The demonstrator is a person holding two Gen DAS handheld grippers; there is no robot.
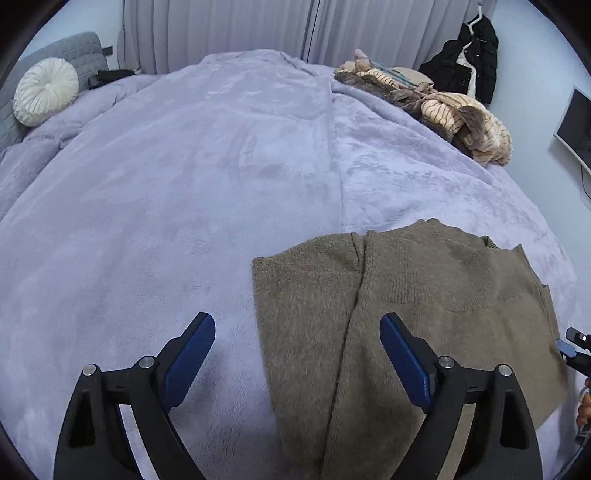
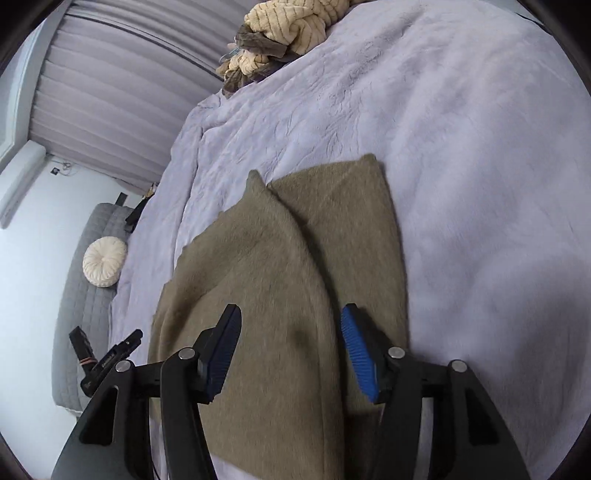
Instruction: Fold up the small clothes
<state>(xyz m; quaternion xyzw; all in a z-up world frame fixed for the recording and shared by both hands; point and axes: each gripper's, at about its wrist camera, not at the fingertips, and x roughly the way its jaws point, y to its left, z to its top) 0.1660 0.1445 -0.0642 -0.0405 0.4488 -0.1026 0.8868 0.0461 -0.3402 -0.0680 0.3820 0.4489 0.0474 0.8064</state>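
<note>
An olive-brown knit vest [image 1: 406, 295] lies flat on the lilac bed cover [image 1: 184, 184], with one side folded over along a lengthwise crease. My left gripper [image 1: 297, 325] is open and empty, hovering over the vest's left edge. The vest also shows in the right wrist view [image 2: 295, 266]. My right gripper [image 2: 291, 317] is open and empty, just above the vest's near part, its fingers astride the crease.
A pile of striped beige and brown clothes [image 1: 454, 110] lies at the bed's far right edge, also in the right wrist view [image 2: 288, 26]. A round white cushion [image 1: 46, 90] sits by the grey headboard. Black clothing [image 1: 469, 59] hangs on the wall.
</note>
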